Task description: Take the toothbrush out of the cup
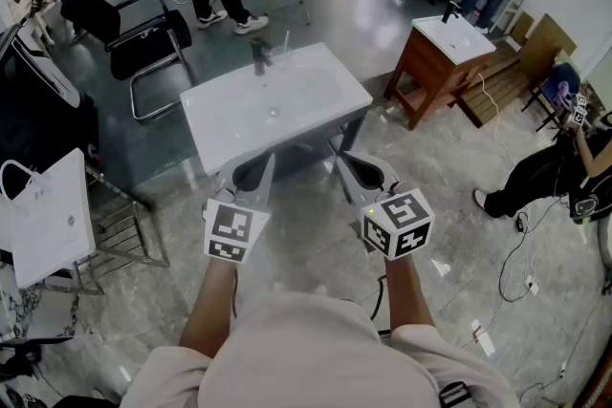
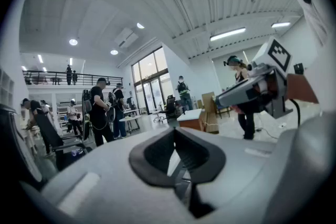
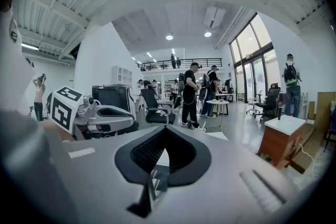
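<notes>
A white basin table (image 1: 316, 100) stands ahead of me in the head view. At its far edge are a dark faucet-like thing (image 1: 260, 58) and a thin pale stick (image 1: 285, 41), perhaps the toothbrush in a cup; they are too small to tell. My left gripper (image 1: 269, 160) and right gripper (image 1: 341, 158) hover side by side over the table's near edge, both shut and holding nothing. Each gripper view looks level across the room, with the left gripper (image 2: 175, 129) and the right gripper (image 3: 165, 127) showing their tips touching. No cup appears in those views.
A black chair (image 1: 143, 38) stands left of the table, and a brown cabinet with a white basin (image 1: 440, 53) to the right. A white bag (image 1: 48, 215) sits at my left. Cables (image 1: 521, 253) lie on the floor beside a seated person (image 1: 555, 172). Several people stand behind.
</notes>
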Motion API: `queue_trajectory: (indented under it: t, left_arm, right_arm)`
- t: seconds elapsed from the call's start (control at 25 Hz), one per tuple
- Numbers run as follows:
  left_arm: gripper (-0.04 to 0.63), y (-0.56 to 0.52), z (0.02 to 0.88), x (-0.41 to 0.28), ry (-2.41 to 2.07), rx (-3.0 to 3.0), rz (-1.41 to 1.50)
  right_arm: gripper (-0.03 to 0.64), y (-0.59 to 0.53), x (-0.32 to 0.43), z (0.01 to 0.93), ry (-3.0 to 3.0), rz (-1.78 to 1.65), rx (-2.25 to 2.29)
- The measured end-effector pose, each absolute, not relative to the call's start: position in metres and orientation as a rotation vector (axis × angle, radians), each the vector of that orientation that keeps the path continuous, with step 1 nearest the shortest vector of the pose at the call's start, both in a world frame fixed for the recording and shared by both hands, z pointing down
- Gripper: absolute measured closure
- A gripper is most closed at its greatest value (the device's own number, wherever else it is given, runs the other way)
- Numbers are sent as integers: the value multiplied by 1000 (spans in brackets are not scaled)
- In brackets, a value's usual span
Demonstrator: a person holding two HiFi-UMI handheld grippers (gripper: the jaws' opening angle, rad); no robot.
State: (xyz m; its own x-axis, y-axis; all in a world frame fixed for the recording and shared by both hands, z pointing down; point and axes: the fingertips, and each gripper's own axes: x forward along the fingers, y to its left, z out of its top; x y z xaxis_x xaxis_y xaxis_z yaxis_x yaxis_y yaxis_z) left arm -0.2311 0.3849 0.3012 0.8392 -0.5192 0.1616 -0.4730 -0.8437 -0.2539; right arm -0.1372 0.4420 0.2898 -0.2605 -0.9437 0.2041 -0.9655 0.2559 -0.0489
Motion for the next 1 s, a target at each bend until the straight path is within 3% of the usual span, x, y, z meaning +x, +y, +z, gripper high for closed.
queue_trajectory:
  t: [1.0]
  left_arm:
    - [592,444,323,-192,842,-2818,-390]
  right_arm:
    - [612,495,-80,305,-2405,229,1852]
